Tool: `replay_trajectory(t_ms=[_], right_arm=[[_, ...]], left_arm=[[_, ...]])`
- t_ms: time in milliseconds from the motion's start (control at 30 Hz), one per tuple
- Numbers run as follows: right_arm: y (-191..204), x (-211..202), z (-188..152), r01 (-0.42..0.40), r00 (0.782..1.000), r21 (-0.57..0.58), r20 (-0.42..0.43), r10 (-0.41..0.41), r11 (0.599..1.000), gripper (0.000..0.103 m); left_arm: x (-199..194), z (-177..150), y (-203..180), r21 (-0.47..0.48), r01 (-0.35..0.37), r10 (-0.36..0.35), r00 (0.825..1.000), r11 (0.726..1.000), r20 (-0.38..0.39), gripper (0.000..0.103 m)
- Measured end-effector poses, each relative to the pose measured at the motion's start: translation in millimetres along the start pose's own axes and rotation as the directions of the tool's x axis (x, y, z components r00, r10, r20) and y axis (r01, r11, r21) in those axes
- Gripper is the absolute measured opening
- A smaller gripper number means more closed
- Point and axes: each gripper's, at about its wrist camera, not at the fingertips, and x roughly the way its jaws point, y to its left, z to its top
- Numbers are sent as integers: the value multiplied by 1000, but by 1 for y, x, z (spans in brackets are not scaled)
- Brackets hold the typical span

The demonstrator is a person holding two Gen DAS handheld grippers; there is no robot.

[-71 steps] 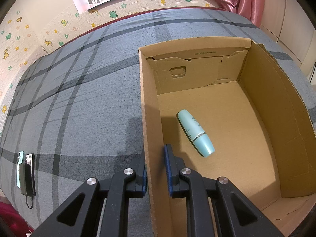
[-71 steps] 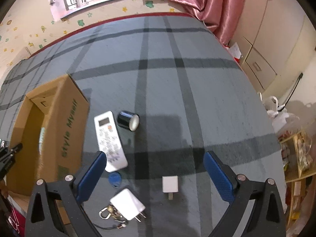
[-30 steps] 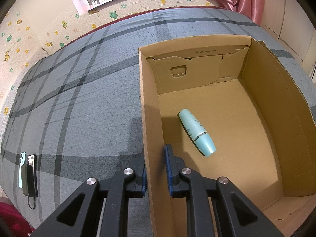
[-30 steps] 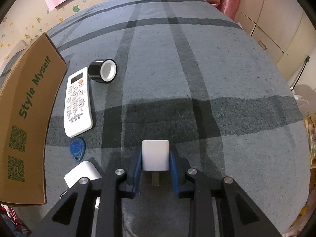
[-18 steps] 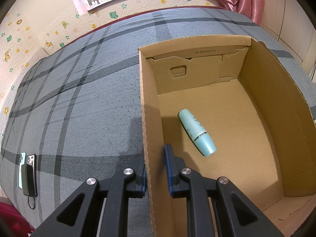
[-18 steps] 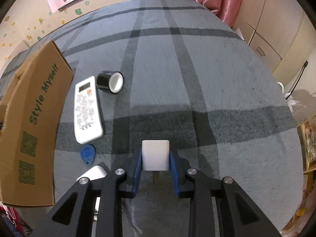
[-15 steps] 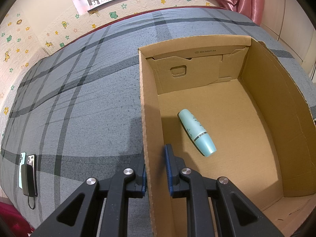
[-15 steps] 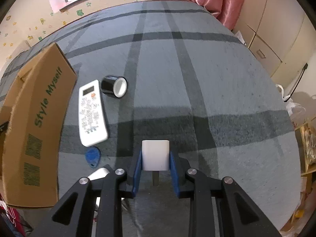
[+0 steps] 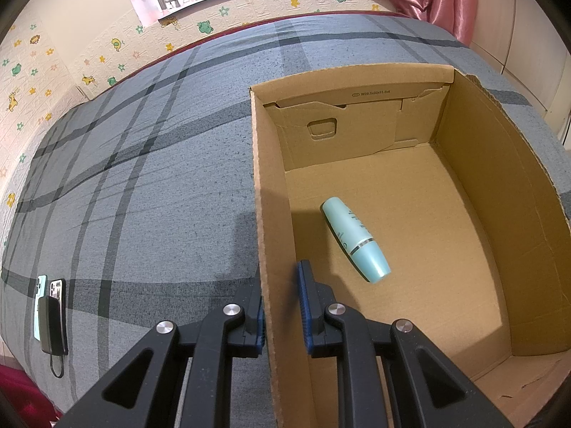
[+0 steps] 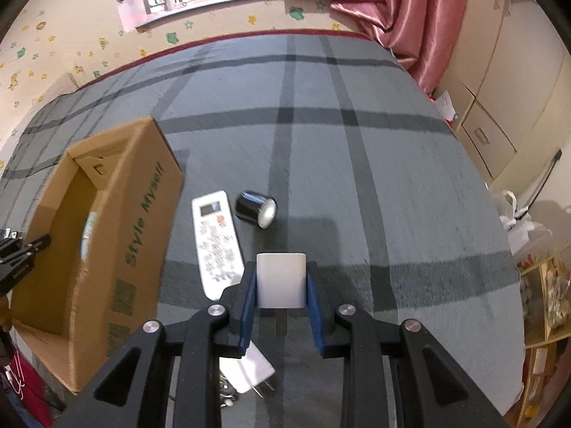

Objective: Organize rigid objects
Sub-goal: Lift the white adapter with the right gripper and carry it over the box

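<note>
My right gripper (image 10: 281, 296) is shut on a small white plug adapter (image 10: 281, 280), held above the grey checked bedspread. Below it lie a white remote control (image 10: 216, 244), a black tape roll (image 10: 256, 209) and a second white charger (image 10: 246, 371). The open cardboard box (image 10: 107, 228) stands to the left of them. In the left wrist view my left gripper (image 9: 280, 299) is shut on the box's left wall (image 9: 267, 214). A turquoise bottle (image 9: 355, 239) lies on the box floor.
Two phones and a black power bank (image 9: 51, 315) lie near the bed's left edge. Pink curtains (image 10: 389, 3) and cream cabinets (image 10: 499, 107) stand beyond the bed on the right. A shelf with a white bag (image 10: 517, 221) stands at the right edge.
My right gripper has risen with the white adapter, so the remote, the tape roll and the box look smaller and lie farther below. The left gripper has kept still on the box wall.
</note>
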Motion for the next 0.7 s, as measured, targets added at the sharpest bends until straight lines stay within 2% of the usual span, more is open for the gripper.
replay_trajectory(t_ms=[700], right_arm=[[71,-31,37,-97,991,-119,82,108,988,27]], left_arm=[[-1,0,0,-2,3,-3,1000,1000,1,16]])
